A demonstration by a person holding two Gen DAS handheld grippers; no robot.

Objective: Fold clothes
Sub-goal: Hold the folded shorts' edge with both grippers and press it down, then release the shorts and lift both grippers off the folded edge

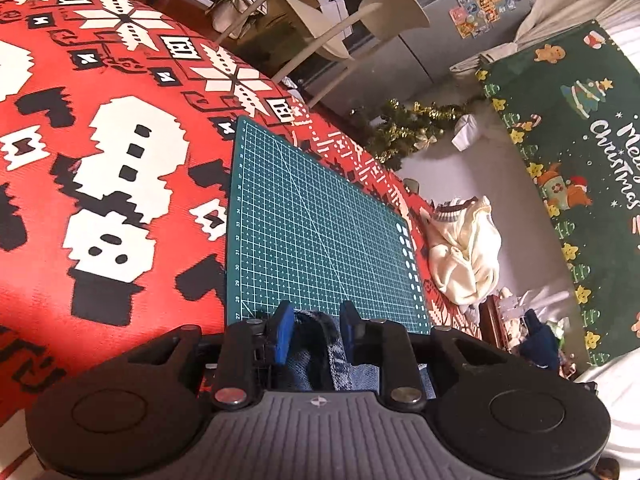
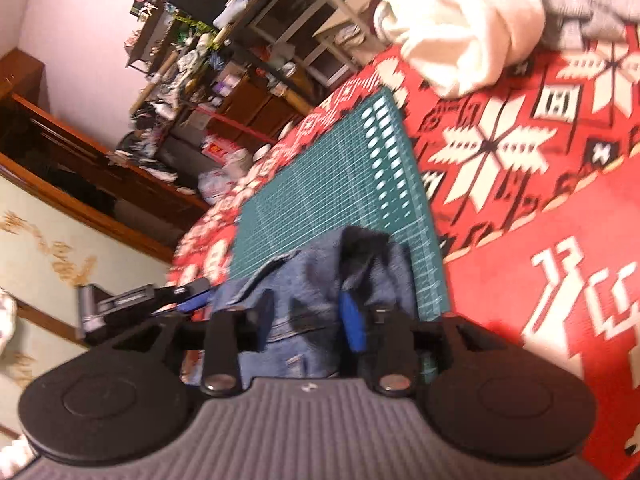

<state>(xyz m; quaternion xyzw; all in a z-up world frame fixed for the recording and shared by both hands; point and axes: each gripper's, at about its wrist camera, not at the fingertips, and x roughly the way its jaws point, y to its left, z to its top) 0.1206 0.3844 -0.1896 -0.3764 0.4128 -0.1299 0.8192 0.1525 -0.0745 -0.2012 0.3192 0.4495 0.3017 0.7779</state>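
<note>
A blue denim garment [image 1: 316,352] is pinched between the blue pads of my left gripper [image 1: 316,320], which is shut on it just above the near edge of the green cutting mat [image 1: 320,224]. In the right wrist view my right gripper [image 2: 308,316] is shut on the same denim garment [image 2: 304,280], whose bunched cloth hangs over the mat's [image 2: 340,184] near end. The left gripper [image 2: 160,300] shows at the left of that view, holding the garment's other side. A cream sweater [image 2: 460,20] lies in a heap beyond the mat.
A red, white and black Christmas tablecloth [image 1: 100,160] covers the table. The cream sweater [image 1: 464,256] sits at the table's far edge in the left wrist view. White chairs [image 1: 360,28], a small tinsel tree [image 1: 408,128] and a green Christmas rug [image 1: 580,160] lie beyond. Cluttered shelves [image 2: 192,60] stand behind.
</note>
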